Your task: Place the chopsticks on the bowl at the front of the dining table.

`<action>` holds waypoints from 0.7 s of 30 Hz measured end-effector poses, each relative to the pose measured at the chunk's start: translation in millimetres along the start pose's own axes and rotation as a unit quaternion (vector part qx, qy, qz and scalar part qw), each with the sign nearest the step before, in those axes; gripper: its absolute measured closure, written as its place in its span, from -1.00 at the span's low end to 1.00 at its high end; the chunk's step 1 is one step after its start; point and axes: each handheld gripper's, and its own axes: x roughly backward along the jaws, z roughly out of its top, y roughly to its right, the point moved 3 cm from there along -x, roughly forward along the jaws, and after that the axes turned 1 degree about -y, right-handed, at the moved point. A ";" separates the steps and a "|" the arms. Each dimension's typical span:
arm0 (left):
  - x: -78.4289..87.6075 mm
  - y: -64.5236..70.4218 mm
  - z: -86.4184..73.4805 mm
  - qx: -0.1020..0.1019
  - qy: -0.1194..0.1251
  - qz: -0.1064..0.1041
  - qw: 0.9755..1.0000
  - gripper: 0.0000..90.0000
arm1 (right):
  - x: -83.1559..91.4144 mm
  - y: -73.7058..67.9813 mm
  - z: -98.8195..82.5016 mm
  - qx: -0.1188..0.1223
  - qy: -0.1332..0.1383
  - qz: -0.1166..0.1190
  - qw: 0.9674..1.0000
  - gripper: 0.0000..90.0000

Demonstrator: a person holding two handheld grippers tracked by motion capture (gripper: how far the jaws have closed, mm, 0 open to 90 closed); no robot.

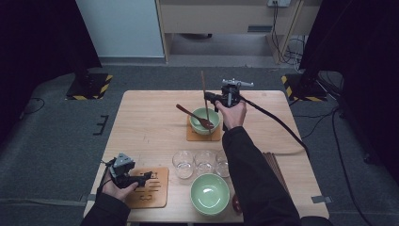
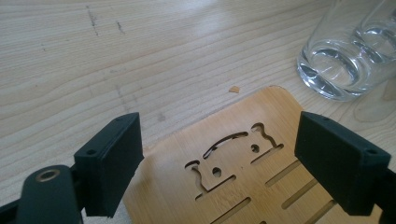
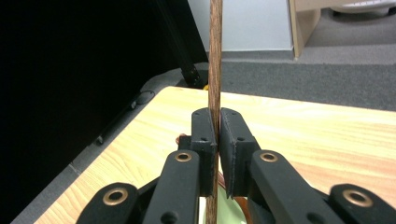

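Note:
My right gripper (image 1: 212,99) hovers over the far green bowl (image 1: 211,125), shut on a thin brown wooden stick (image 1: 204,89) that stands nearly upright with its lower end in the bowl. A wooden spoon (image 1: 192,115) leans in the same bowl. In the right gripper view the jaws (image 3: 218,127) pinch the stick (image 3: 215,56), and the bowl's green (image 3: 227,206) shows just below. My left gripper (image 1: 147,176) rests at the near left, open and holding nothing, over a bamboo coaster (image 1: 151,192). The left gripper view has its pads (image 2: 116,156) wide apart above the coaster (image 2: 243,186).
The far bowl sits on a wooden coaster (image 1: 192,136). Three clear glasses (image 1: 183,164) stand in a row mid-table, one near the left gripper (image 2: 343,60). A second green bowl (image 1: 209,193) is at the near edge. Dark wooden pieces (image 1: 276,165) lie right of the person's sleeve.

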 end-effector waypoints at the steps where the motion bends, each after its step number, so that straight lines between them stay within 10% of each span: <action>1: 0.0 0.0 0.0 0.000 0.001 0.000 1.000 -0.67 | -1.5 0.9 -1.1 -0.001 -0.002 -0.002 1.000 0.88; 21: 0.2 -0.2 0.3 0.001 0.001 0.000 1.000 -0.67 | -26.0 12.4 -13.5 -0.009 -0.046 -0.035 0.998 0.88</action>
